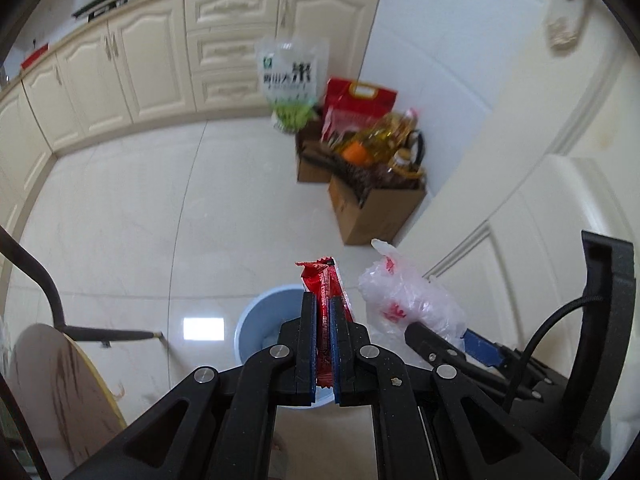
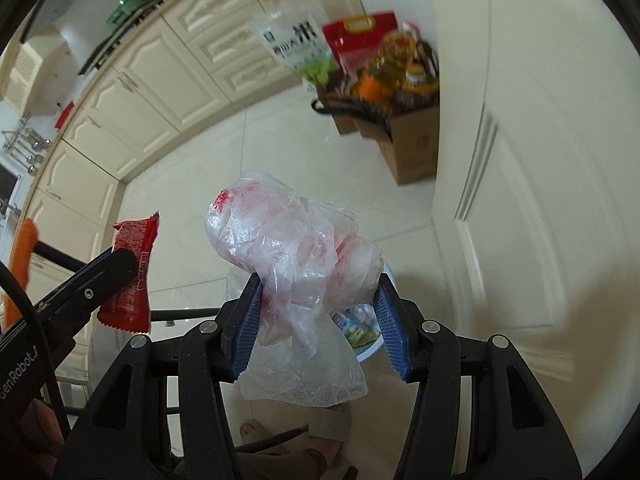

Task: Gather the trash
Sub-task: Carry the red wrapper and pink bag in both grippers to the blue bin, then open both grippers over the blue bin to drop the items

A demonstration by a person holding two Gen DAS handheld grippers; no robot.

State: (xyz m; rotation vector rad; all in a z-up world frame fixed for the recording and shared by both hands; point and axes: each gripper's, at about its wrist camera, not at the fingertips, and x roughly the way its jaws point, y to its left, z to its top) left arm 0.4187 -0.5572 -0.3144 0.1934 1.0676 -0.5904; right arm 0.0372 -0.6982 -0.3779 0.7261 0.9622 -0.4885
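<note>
My left gripper is shut on a red snack wrapper and holds it above a light blue trash bin on the floor. My right gripper is shut on a crumpled clear plastic bag with red print. The bin's rim with some trash inside shows under the bag. In the left wrist view the bag is just right of the wrapper. In the right wrist view the wrapper and left gripper are at the left.
Cardboard boxes with oil bottles and rice bags stand by the white wall. Cream cabinets line the far side. A round table edge and a black chair frame are at the left. A cream door is on the right.
</note>
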